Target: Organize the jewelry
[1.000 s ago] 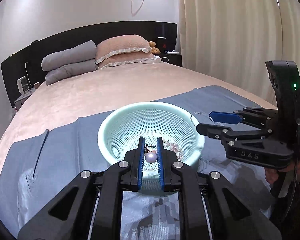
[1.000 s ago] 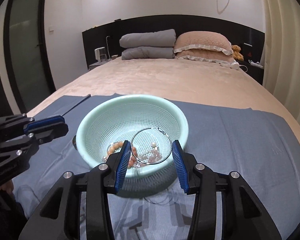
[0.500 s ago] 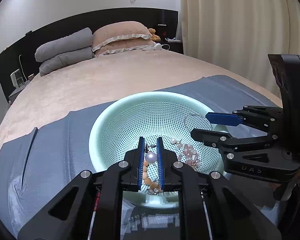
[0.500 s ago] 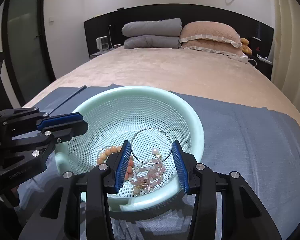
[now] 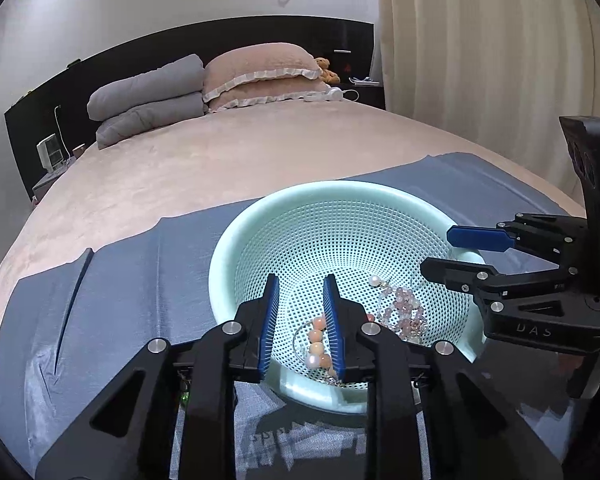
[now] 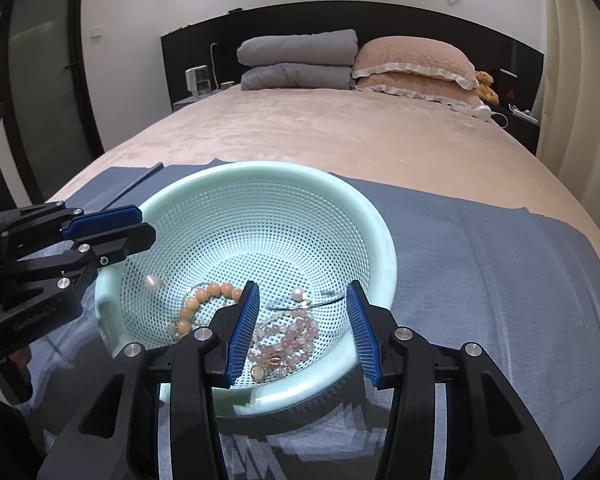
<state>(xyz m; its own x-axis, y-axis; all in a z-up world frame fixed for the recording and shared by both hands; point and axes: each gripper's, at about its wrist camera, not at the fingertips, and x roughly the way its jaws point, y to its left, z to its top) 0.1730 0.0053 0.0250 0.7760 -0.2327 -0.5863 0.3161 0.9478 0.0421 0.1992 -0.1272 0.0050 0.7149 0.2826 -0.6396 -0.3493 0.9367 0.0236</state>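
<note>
A mint-green perforated basket (image 5: 340, 189) (image 6: 260, 169) sits on a blue-grey cloth on the bed. In it lie an orange bead bracelet (image 6: 208, 294) (image 5: 318, 336), a pink bead bracelet (image 6: 292, 336) (image 5: 404, 312) and loose pearls. My left gripper (image 5: 300, 284) (image 6: 146, 226) hangs over the basket's left side. Its jaws are opening with nothing between the pads, and a pearl earring (image 6: 153, 280) shows below it. My right gripper (image 6: 302, 288) (image 5: 438, 252) is over the right side, its jaws opening. The thin hoop earring (image 6: 304, 306) lies tipped flat and blurred between its fingers, free of the pads.
The blue-grey cloth (image 6: 480, 260) spreads to both sides of the basket on the pink bedspread (image 6: 340, 132). Grey and pink pillows (image 6: 300, 60) lean on a black headboard. A curtain (image 5: 480, 60) hangs on the right, and a dark door (image 6: 40, 80) stands on the left.
Both grippers came forward and down over the basket. The left jaws opened and the pearl earring dropped out. The hoop, held upright in the right jaws before, now lies flat.
</note>
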